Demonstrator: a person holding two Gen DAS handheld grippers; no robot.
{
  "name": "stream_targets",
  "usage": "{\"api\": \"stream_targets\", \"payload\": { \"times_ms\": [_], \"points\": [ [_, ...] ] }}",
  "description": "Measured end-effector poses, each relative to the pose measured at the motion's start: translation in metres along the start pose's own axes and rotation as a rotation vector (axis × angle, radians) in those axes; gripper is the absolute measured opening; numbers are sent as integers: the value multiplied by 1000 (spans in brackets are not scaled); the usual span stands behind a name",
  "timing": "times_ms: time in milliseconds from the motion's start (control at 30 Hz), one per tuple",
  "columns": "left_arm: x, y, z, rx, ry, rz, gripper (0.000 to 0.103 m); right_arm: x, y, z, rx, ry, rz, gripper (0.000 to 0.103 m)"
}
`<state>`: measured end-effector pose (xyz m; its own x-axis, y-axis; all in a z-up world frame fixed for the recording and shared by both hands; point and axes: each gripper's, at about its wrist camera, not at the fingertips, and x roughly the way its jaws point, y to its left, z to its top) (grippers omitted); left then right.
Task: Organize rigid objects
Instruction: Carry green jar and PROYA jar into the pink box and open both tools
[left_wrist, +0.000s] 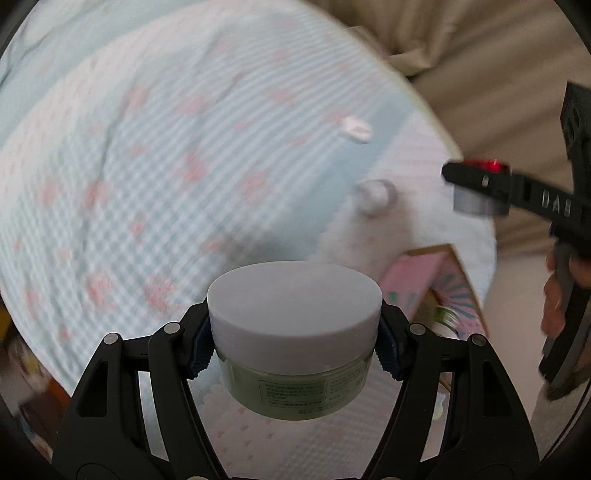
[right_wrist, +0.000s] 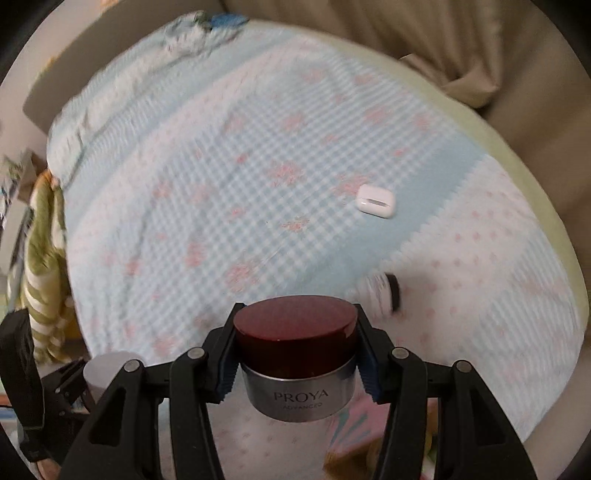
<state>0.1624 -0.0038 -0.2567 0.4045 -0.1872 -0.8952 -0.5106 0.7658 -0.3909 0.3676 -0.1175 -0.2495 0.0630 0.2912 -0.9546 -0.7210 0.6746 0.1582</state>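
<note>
Soft, even, fairly dim light falls on the quilt (right_wrist: 229, 155), which is smeared by motion blur and bowed by fisheye distortion toward the dark round edges, while a small glare spot shines on the red lid (right_wrist: 295, 325).

- The left gripper (left_wrist: 295, 341) has a jar (left_wrist: 295, 332) clamped between its pads, above the bedspread (left_wrist: 147, 184).
- The right gripper (right_wrist: 295, 360) clamps a second jar (right_wrist: 297, 360) the same way (it shows at the right edge of the left wrist view).
- An earbud case (right_wrist: 376, 202) lies on the bedspread, beyond the second jar and to its right.
- A small bottle (right_wrist: 382, 293) lies on its side nearer, just right of the second jar.
- A box (left_wrist: 439, 291) sits at the bedspread's near right edge, right of the first jar.
</note>
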Motion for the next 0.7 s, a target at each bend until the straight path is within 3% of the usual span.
{"api": "stream_targets", "payload": {
  "times_ms": [167, 367, 533, 700],
  "points": [
    [-26, -76, 2, 153, -19, -57, 67, -71, -22, -51, 119, -72, 1, 50],
    [-27, -147, -10, 312, 14, -120, 67, -135, -56, -128, 286, -139, -57, 50],
    [-10, -206, -28, 420, 68, -162, 67, -157, -94, -192, 443, -151, -106, 50],
    [28, -254, -48, 518, 130, -159, 67, -163, -132, -252, 572, -134, -154, 50]
  ]
}}
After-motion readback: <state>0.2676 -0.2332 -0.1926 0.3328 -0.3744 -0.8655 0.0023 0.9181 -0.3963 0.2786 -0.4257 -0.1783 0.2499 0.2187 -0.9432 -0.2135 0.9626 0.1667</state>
